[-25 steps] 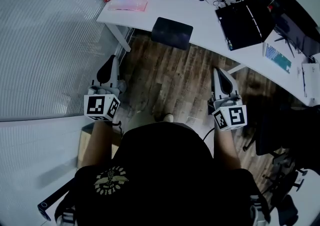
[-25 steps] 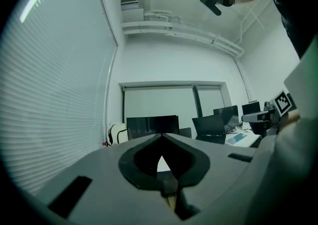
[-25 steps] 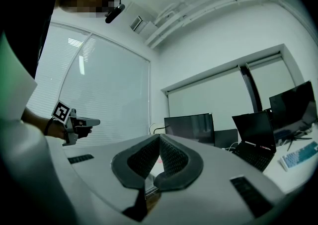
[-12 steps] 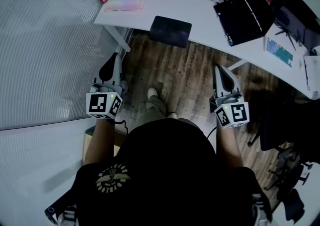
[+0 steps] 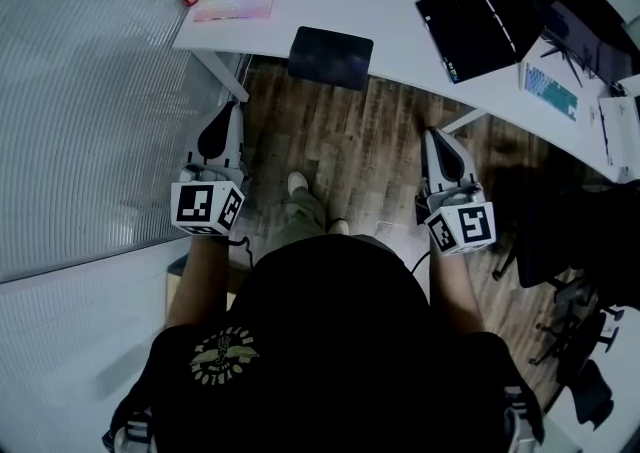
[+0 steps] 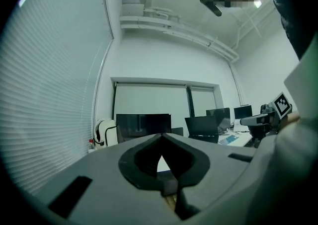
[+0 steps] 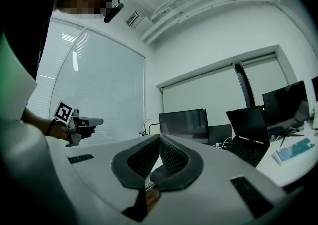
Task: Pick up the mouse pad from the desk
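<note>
- Stepping toward the desk (image 5: 400, 36): a shoe (image 5: 298, 184) now shows on the wood floor (image 5: 370, 146) ahead of the body, where 1 second ago only a toe tip peeks out.
- Mouse pad (image 5: 331, 57): a dark rectangle at the desk's near edge, its front seeming to hang over the edge. It sits between a lit keyboard (image 5: 233, 8) and an open laptop (image 5: 480, 26). Untouched.
- In the head view the pad and desk have slid up and left since the earlier frames. I read that as the camera moving with the walk, not the pad shifting.
- Left gripper (image 5: 227, 116): held level and pointing at the desk. Its jaws are closed tip to tip with nothing between them, and it has edged a little forward.
- Right gripper (image 5: 437, 136): also level with the jaws pressed together and empty. Its place beside the body is much as before.
- Both grippers are well apart from the pad, with bare floor between.
- Judgement: the task is at the approach stage, with no pickup begun. 1 gripper must open before it can pinch the pad, and the overhanging front edge looks like the easiest place to take it.
</note>
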